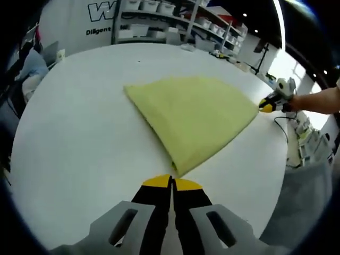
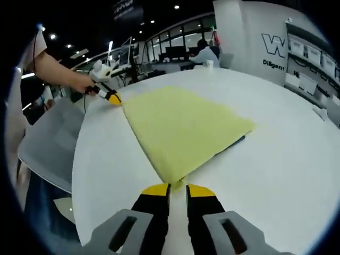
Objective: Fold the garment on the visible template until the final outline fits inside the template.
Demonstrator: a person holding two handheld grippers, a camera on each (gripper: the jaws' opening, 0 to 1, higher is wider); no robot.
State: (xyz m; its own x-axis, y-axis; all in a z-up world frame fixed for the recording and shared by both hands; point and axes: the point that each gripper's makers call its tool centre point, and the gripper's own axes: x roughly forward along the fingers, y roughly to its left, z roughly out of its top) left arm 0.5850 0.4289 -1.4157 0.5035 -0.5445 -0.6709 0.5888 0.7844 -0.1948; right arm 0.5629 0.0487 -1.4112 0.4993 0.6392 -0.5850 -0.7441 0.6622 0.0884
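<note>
Folded pale yellow cloth garment (image 1: pixel 191 117) sits on the white round tabletop (image 1: pixel 79 149); left gripper (image 1: pixel 172 183) pinches its 6 o'clock corner, right gripper (image 2: pixel 178 187) jaws nip the opposite corner.

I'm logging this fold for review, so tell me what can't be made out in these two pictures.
- Template: under the folded yellow cloth garment; right gripper view shows a dark sliver at its edge.
- Left gripper: grip on the cloth corner unclear, left gripper view.
- Wall lettering: cut off by edge.
- Shelf bins: too small.
</note>
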